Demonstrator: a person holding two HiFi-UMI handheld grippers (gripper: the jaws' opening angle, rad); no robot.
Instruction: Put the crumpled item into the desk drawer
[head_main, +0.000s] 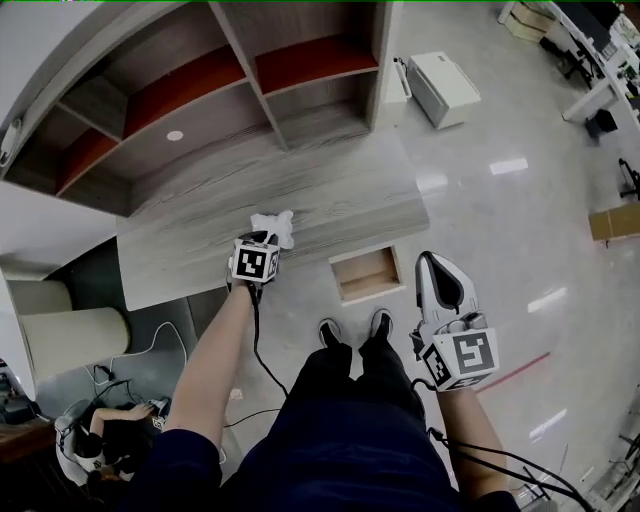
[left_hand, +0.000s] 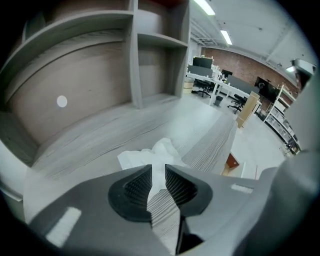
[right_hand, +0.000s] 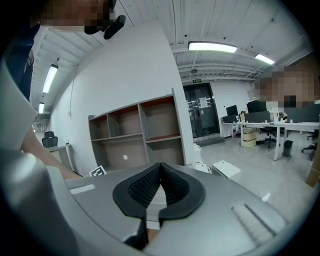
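Two grippers inspected, one target. My left gripper (left_hand: 158, 175) stands with its ribbed pads a narrow slot apart, nothing clamped. Through the slot I see wood grain and, at the far end, white. My right gripper (right_hand: 160, 167) has its pads pressed together at the tips with nothing between them. It hangs off to my right over the floor (head_main: 500, 120), well apart from the work.

Location of target: the crumpled white paper (head_main: 275, 227) lies on the desk top (head_main: 340, 190) near the front edge, just beyond my left jaw tips and in line with the slot. Whether the tips touch it I cannot tell. The drawer (head_main: 367, 274) is pulled out below the front edge, to the right of the paper, and looks empty.

Handling assessment: I judge it to be light, soft, thin paper or tissue, loosely bunched with corners sticking out. It should compress readily and not slip on ribbed pads. A pinch on a single corner, however, could let it unfold, trail or tear.

Recommended hold: the thick middle of the bunch, with the pads closing across the raised folds, not the flatter flap at its left. The present slot looks too narrow to take that bulk and, in my judgement, wants widening first. Being so light, the paper may cling to a pad on release over the drawer.
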